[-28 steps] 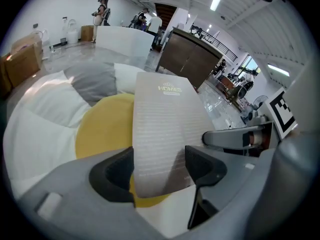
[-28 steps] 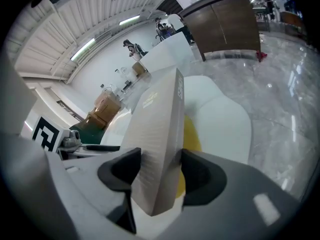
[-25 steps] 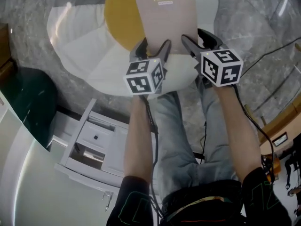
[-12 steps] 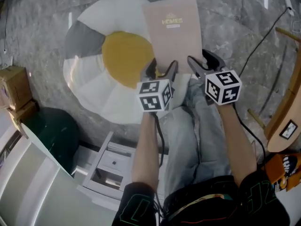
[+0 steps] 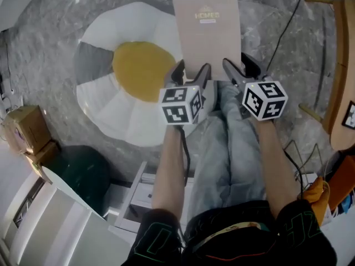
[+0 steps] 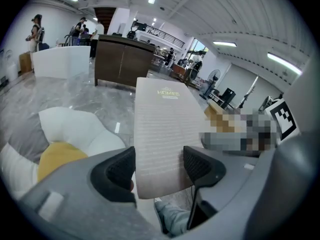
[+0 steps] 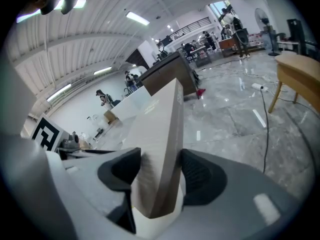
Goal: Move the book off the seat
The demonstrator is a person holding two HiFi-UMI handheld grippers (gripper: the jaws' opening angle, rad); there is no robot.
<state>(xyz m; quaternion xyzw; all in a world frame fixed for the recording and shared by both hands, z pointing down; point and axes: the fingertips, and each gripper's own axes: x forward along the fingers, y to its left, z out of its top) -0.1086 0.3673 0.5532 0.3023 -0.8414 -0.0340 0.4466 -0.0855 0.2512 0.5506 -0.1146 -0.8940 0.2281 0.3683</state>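
Left gripper [image 5: 191, 73] and right gripper [image 5: 241, 70] both clamped the near edge of the beige hardcover book [image 5: 206, 32], upper centre. It was held over the grey marble floor [image 5: 277, 15], by the right rim of the white round seat with a yellow centre [image 5: 119, 112].

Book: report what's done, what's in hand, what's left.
Done: the beige hardcover book is lifted off the round white-and-yellow cushion seat. In hand: the left hand-held gripper and right hand-held gripper both clamp its near edge. Left: set it down elsewhere, perhaps on the grey marble floor.
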